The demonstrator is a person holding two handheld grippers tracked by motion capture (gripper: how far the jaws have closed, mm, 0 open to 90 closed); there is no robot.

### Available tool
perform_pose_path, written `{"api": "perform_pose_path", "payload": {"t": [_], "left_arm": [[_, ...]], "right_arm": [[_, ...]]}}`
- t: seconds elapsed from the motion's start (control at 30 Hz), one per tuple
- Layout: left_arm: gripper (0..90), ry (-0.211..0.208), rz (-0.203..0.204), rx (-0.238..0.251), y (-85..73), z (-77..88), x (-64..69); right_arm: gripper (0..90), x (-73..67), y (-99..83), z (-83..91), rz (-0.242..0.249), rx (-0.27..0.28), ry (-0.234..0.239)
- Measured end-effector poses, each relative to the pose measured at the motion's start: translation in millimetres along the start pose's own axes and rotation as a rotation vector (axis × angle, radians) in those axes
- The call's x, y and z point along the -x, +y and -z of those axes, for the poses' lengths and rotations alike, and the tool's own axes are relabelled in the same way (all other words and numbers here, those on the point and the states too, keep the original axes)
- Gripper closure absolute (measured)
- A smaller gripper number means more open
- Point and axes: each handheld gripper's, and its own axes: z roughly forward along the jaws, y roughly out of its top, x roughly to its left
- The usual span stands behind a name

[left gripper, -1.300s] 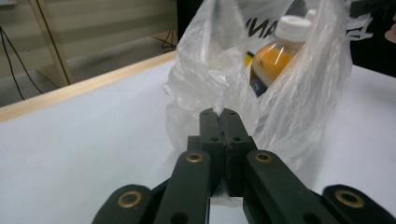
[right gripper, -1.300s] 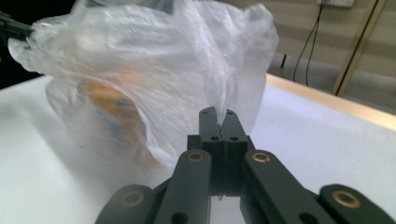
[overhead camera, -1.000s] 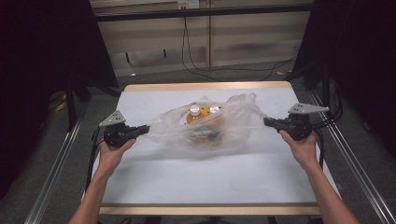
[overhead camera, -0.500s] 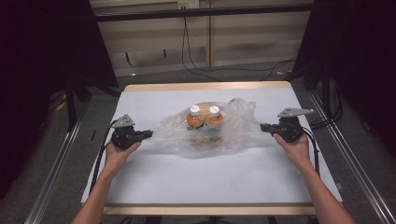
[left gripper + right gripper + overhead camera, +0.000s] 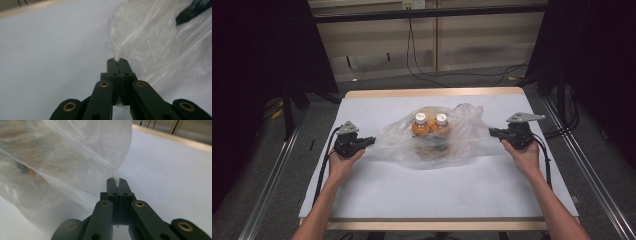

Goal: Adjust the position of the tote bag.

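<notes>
I have my left gripper (image 5: pixel 371 140) clamped on a pinch of the clear plastic bag (image 5: pixel 462 137) at its left edge, the film bunched right between the closed jaws, and in the left gripper view the bag (image 5: pixel 160 47) spreads away ahead and to the right of that gripper (image 5: pixel 117 60). My right gripper (image 5: pixel 492 132) is likewise closed on the bag's opposite edge, with the film (image 5: pixel 75 162) fanning out ahead and to the left of its tips (image 5: pixel 116 180). Between my two grippers the bag lies on the white surface (image 5: pixel 437 185), with two orange bottles (image 5: pixel 430 125) with white caps standing side by side inside it, roughly midway between them.
</notes>
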Motion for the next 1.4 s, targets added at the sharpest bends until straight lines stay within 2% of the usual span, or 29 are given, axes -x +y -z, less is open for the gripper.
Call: {"api": "perform_pose_path", "payload": {"t": [0.03,0.07,0.1,0.13,0.17,0.23,0.27,0.4,0.43,0.5,0.53,0.57,0.63,0.67,0.7,0.73,0.77,0.8,0.87,0.93,0.97,1.03,1.1,1.2,1.3,1.4], "left_arm": [[89.9,0.009,-0.023,-0.031,-2.4,-2.4,-0.7],[89.9,-0.004,-0.013,-0.033,-4.0,-3.7,-1.1],[89.9,-0.019,-0.018,-0.043,-5.5,-4.1,-2.2],[89.9,-0.015,-0.022,-0.051,-6.4,-3.9,-1.8],[89.9,-0.035,-0.023,-0.054,-7.1,-4.1,-2.0],[89.9,-0.050,-0.054,-0.083,-7.9,-6.4,4.0],[89.9,-0.049,-0.072,-0.100,-7.8,-6.5,6.2],[89.9,-0.052,-0.118,-0.133,-10.0,-6.3,15.7],[89.9,-0.054,-0.122,-0.137,-11.0,-6.0,15.7],[89.8,-0.061,-0.105,-0.134,-14.5,-5.9,15.7],[89.8,-0.072,-0.078,-0.117,-16.2,-6.1,14.4],[89.8,-0.075,-0.078,-0.130,-16.2,-4.8,12.7],[89.4,-0.088,-0.035,-0.106,-18.7,-5.3,11.9],[89.1,-0.081,-0.047,-0.114,-18.5,-4.2,11.6],[88.8,-0.099,-0.036,-0.104,-19.6,-4.2,11.8],[88.1,-0.104,-0.026,-0.092,-20.8,-4.2,11.9],[87.0,-0.103,-0.021,-0.089,-21.1,-3.8,12.0],[84.3,-0.096,-0.021,-0.094,-20.7,-2.4,11.8],[73.1,-0.087,-0.005,-0.073,-20.3,-1.3,11.6],[66.7,-0.091,0.009,-0.061,-19.4,1.0,11.6],[63.2,-0.087,0.003,-0.055,-18.7,2.3,10.7],[51.9,-0.086,0.019,-0.031,-16.2,5.6,11.1],[45.5,-0.084,0.029,0.003,-12.6,11.6,10.7],[36.1,-0.111,0.041,0.043,-6.9,22.7,11.8],[29.0,-0.104,0.031,0.047,-4.4,34.1,17.2],[26.0,-0.092,0.009,0.076,-4.7,49.7,23.6]], "right_arm": [[90.0,-1.2,-2.5,-3.8,0.005,-0.025,0.000],[90.0,-0.7,-5.1,-7.0,0.008,-0.043,0.006],[90.0,0.4,-6.4,-8.1,0.012,-0.052,0.007],[90.0,1.5,-8.1,-8.8,0.012,-0.063,0.006],[90.0,4.1,-10.5,-9.4,0.016,-0.073,0.016],[90.0,7.4,-17.8,-11.9,0.018,-0.111,0.035],[90.0,7.4,-22.2,-14.2,0.033,-0.149,0.036],[90.0,6.1,-33.1,-17.8,0.058,-0.230,0.032],[90.0,5.4,-33.7,-17.1,0.057,-0.228,0.035],[90.0,4.9,-34.1,-15.4,0.063,-0.233,0.038],[90.0,5.4,-35.3,-13.7,0.037,-0.236,0.043],[90.0,6.8,-36.8,-13.1,0.033,-0.227,0.051],[90.0,7.2,-38.9,-12.0,0.023,-0.214,0.046],[90.0,6.8,-39.1,-11.8,0.020,-0.214,0.043],[90.0,6.2,-38.9,-11.8,0.023,-0.213,0.040],[90.0,3.9,-38.4,-12.0,0.035,-0.215,0.030],[88.8,3.3,-38.8,-11.6,0.038,-0.212,0.039],[83.9,3.0,-39.4,-10.8,0.028,-0.210,0.047],[74.4,5.2,-39.8,-9.3,0.033,-0.193,0.043],[60.8,5.5,-37.4,-4.6,0.038,-0.163,0.020],[57.8,5.8,-36.0,-1.3,0.028,-0.144,0.018],[50.8,6.7,-33.9,5.0,0.014,-0.103,0.036],[43.3,6.0,-31.9,9.6,0.004,-0.076,0.046],[35.2,4.1,-28.6,16.9,-0.017,-0.027,0.078],[28.8,-1.4,-25.9,22.1,-0.015,-0.011,0.081],[28.6,-7.2,-22.1,28.0,-0.003,0.011,0.078]]}}
